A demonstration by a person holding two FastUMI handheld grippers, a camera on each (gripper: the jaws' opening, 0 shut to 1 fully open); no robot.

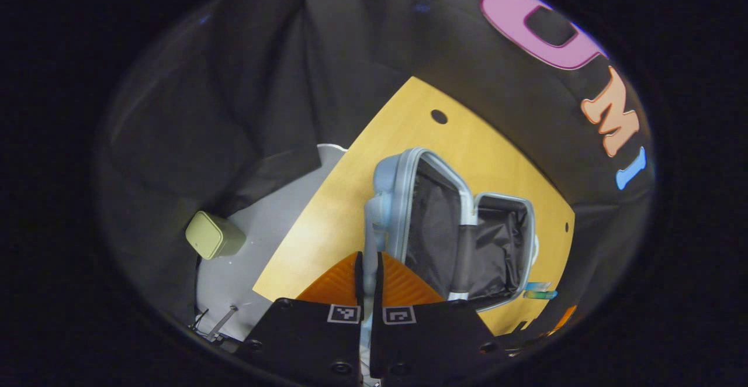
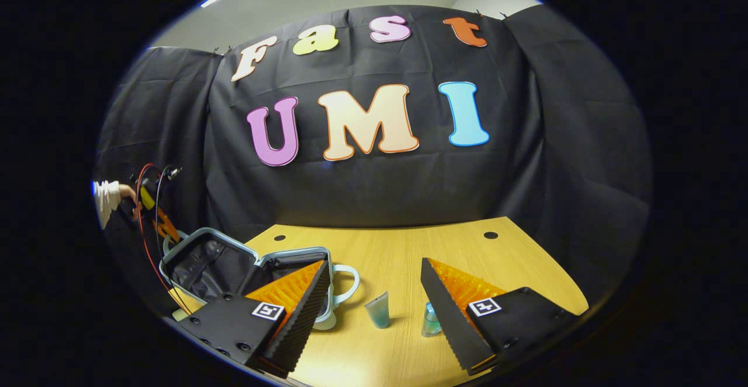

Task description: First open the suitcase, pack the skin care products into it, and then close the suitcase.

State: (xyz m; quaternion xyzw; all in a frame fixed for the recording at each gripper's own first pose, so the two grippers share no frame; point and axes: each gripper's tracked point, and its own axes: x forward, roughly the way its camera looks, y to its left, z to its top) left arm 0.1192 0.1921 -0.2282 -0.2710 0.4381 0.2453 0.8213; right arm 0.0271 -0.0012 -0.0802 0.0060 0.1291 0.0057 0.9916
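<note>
A light blue suitcase lies open on the wooden table, its black lining showing in both halves. My left gripper is shut on the blue edge of the raised half. In the right gripper view the suitcase sits at the left, with the left gripper and a white-sleeved hand at its far rim. My right gripper hangs open over the table. Between its fingers stand a teal tube and a small clear bottle. Both products lie beyond the suitcase in the left gripper view.
A pale green box stands on the grey floor beside the table's edge. Red and black cables hang from the left gripper. The table has round holes near its back edge, by the black cloth wall.
</note>
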